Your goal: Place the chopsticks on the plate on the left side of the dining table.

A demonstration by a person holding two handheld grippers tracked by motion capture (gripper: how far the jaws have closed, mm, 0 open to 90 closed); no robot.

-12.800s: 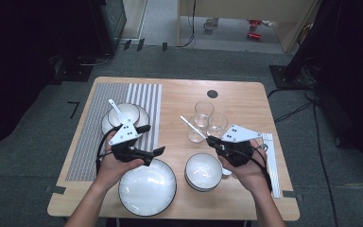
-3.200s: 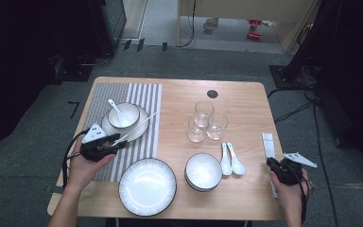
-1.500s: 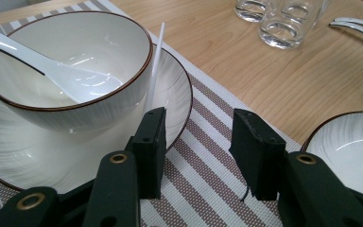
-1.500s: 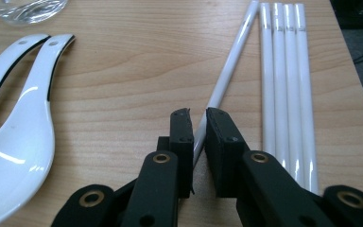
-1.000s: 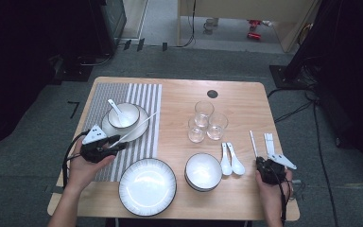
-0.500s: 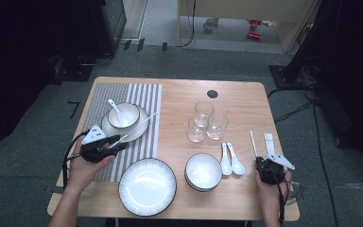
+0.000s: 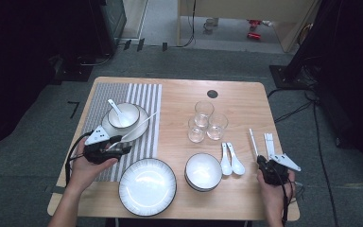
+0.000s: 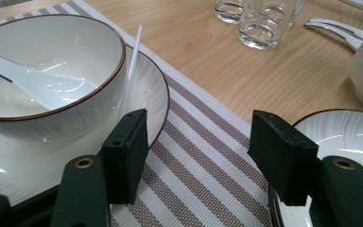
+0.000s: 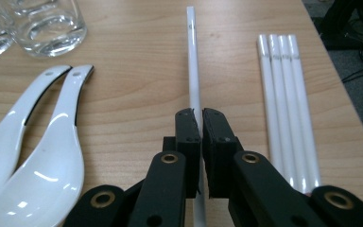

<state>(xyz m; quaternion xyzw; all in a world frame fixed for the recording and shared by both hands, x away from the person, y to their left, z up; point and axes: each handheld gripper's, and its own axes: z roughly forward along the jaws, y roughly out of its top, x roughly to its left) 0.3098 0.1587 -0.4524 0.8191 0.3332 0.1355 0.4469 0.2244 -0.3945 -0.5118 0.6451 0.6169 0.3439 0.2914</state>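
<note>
A: What are the surfaces like?
B: Smooth pale wood table [image 7: 179,99], woven striped cloth mat [image 8: 203,156].
A: And the chopstick [image 9: 194,71]?
B: Glossy white plastic, between matt black jaws; spoons [image 9: 42,156] look glazed.

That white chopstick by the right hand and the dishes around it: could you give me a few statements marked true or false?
1. The right gripper has its jaws shut on a single chopstick. True.
2. The left gripper holds a spoon. False: its jaws are open and hold nothing.
3. Four more chopsticks lie side by side on the table. True.
4. The two spoons lie inside a glass. False: they lie on the table beside the bowl.
</note>
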